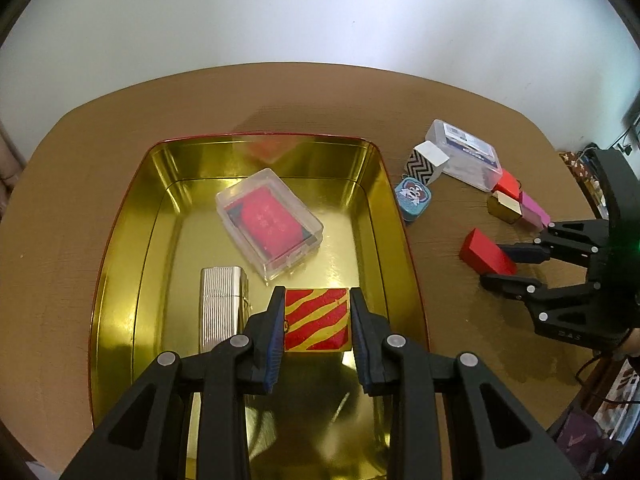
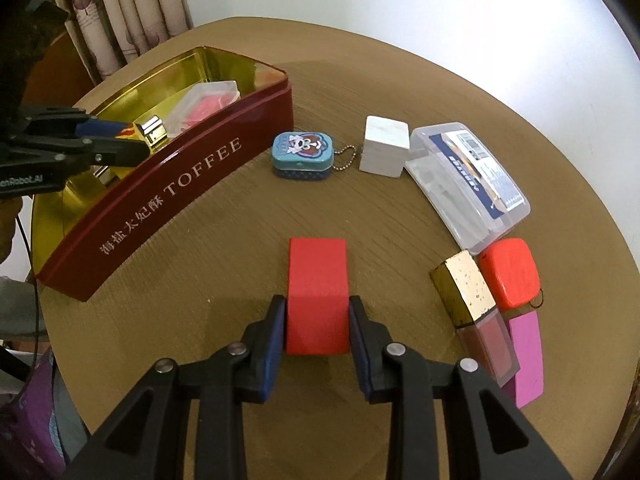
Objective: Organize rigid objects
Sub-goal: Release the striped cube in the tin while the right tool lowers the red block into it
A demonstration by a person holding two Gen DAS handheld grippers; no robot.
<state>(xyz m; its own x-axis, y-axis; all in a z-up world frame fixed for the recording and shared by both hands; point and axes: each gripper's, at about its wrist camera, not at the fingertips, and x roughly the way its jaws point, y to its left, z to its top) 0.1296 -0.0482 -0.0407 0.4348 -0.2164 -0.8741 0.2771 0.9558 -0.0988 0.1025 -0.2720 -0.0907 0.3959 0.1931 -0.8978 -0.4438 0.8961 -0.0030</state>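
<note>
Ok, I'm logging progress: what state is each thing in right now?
Tin: open, partly filled.
Striped block: held over tin by left gripper.
Red block: on table, clamped by right gripper.
Card case: shut, in tin.
Blue tin: shut, on table.

Brown wood-grain table [image 2: 240, 240], rounded corners. Directly on it:
- dark red toffee tin [image 2: 168, 200], gold inside, open, left of the right tool [image 2: 318, 326]
- red block [image 2: 318, 296] lying flat between that tool's pads
- blue mini tin [image 2: 302, 156] with ball chain, ahead of the tool, near the tin's far corner
- white block [image 2: 384, 146] just right of the blue one
- clear plastic case [image 2: 468, 188] touching the white block, ahead-right
- right of the tool, packed together: gold-capped box [image 2: 466, 292], orange-red rounded block [image 2: 510, 272], pink block [image 2: 528, 356]
</note>
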